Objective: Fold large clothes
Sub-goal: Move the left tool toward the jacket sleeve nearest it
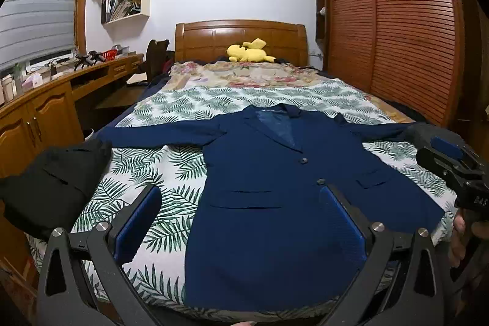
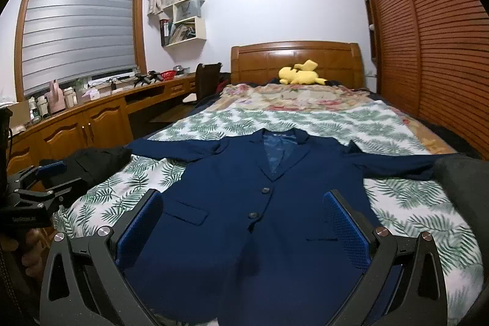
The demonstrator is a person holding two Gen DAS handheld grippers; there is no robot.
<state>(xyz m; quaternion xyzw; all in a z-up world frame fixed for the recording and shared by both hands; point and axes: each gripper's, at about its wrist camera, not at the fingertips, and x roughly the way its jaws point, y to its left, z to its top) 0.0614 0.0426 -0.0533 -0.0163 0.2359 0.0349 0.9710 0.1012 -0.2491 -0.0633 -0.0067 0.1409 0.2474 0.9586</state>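
Bedroom setup: leaf-print bedspread (image 1: 171, 170) with a navy blazer (image 1: 275, 173) laid flat, front up, sleeves out toward 9 and 3 o'clock. My left gripper (image 1: 240, 216) hovers level over the hem near 6 o'clock, jaws spread wide, holding nothing. My right gripper (image 2: 244, 219) is likewise gaping and empty above the lower front. Black garment (image 1: 55, 182) sits at the bed's 9 o'clock edge. Lettering on the gripper bodies is too blurry to read.
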